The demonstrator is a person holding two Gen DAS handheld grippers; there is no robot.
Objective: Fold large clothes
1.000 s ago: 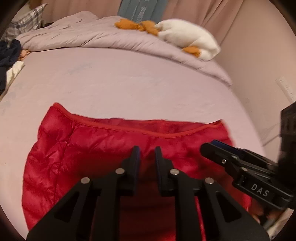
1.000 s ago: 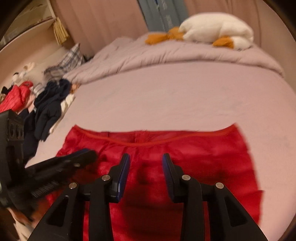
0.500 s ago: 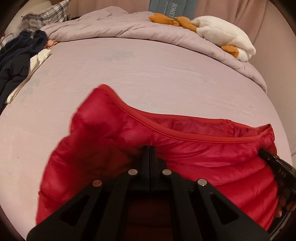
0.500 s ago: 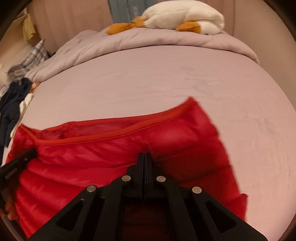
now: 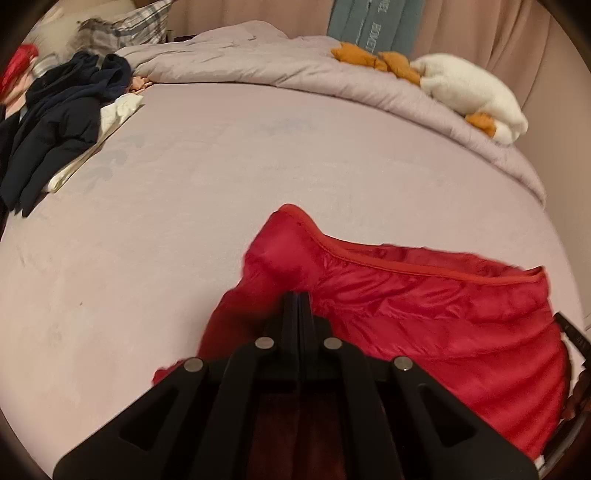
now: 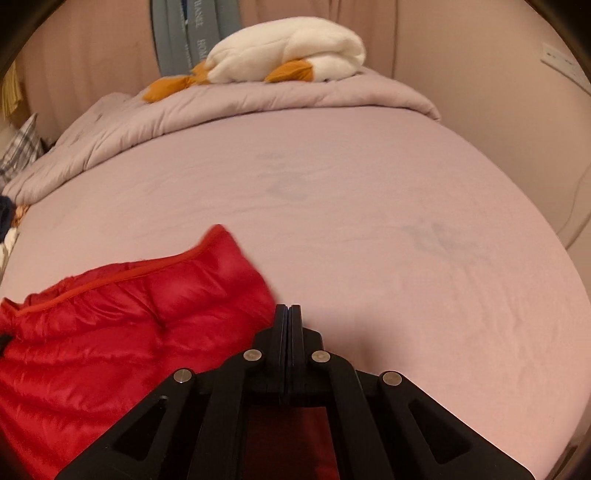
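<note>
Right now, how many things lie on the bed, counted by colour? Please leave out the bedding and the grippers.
Red: 1, the puffy red jacket
Dark navy: 1, the heap of dark clothes
White and orange: 1, the plush toy
Plaid: 1, the plaid pillow
Total: 4

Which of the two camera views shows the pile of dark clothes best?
The left wrist view: the pile of dark clothes lies fully in sight at the bed's left edge. The right wrist view shows only a dark sliver of it at the frame's left border.
</note>
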